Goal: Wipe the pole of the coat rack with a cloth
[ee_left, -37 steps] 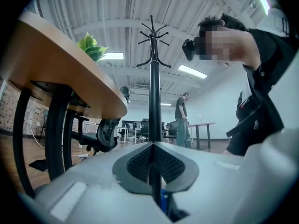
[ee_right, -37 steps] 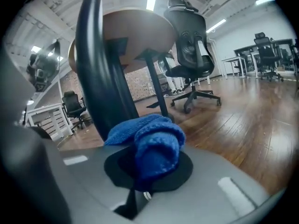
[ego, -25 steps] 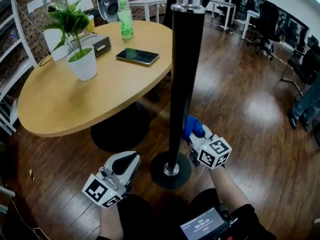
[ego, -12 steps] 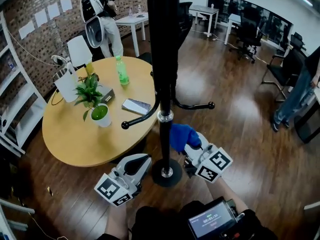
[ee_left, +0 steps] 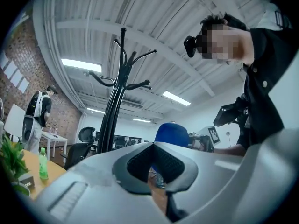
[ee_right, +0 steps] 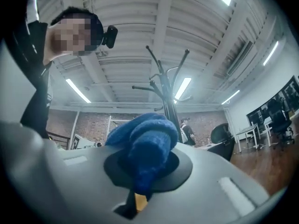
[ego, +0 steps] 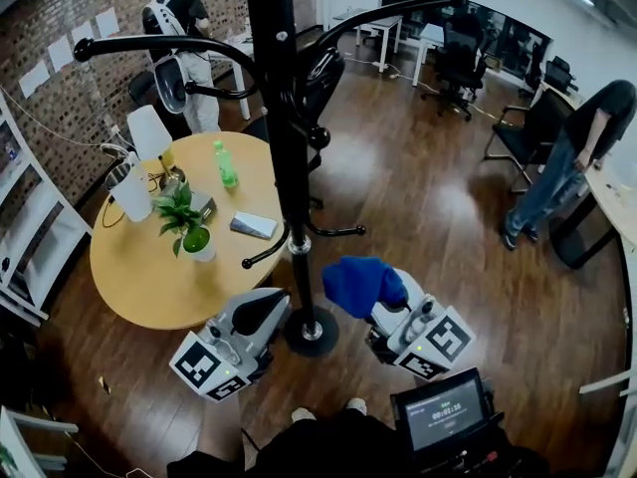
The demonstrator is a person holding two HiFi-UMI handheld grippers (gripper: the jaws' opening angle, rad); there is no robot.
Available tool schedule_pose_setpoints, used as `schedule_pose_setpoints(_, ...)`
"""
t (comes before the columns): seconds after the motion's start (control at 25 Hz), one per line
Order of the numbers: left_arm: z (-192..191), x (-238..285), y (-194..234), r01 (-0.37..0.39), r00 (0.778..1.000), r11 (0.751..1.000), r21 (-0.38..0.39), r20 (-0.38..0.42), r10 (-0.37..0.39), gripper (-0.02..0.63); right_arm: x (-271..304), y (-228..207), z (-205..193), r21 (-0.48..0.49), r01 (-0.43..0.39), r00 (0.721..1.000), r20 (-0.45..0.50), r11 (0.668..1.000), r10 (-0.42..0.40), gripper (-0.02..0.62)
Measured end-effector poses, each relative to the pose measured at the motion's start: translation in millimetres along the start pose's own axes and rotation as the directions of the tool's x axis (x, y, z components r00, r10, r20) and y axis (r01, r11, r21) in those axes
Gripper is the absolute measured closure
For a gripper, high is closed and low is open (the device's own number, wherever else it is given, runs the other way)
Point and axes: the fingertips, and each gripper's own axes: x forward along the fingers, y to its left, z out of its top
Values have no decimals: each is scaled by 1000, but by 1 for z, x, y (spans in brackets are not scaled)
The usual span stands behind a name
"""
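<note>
The left gripper (ego: 261, 309) and right gripper (ego: 390, 312) share a smooth, rounded shell of light grey moulded plastic, with a dark textured oval recess sunk into the top near the jaws. Each carries a white cube printed with black square markers at its rear (ego: 207, 366) (ego: 438, 345). The person wears a black top (ee_left: 266, 78) with small pale studs, possibly snaps, and a white shoulder patch, plus a small black head-mounted camera (ee_left: 190, 43) and a dark chest-mounted screen (ego: 441, 421) showing a lit readout
</note>
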Motion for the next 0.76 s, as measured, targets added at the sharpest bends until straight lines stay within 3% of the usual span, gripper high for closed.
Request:
schedule_pose_setpoints(0.4,37,-2,-19,-2,997,999,51,82,-3,614,-23,24,24,-52,-17,1000,-8,999,16,577)
schedule_pose_setpoints(0.76,42,9,-26,1,996,997,76,84,-8,614,-27,19,29,-66,-20,1000,3,998,21,577)
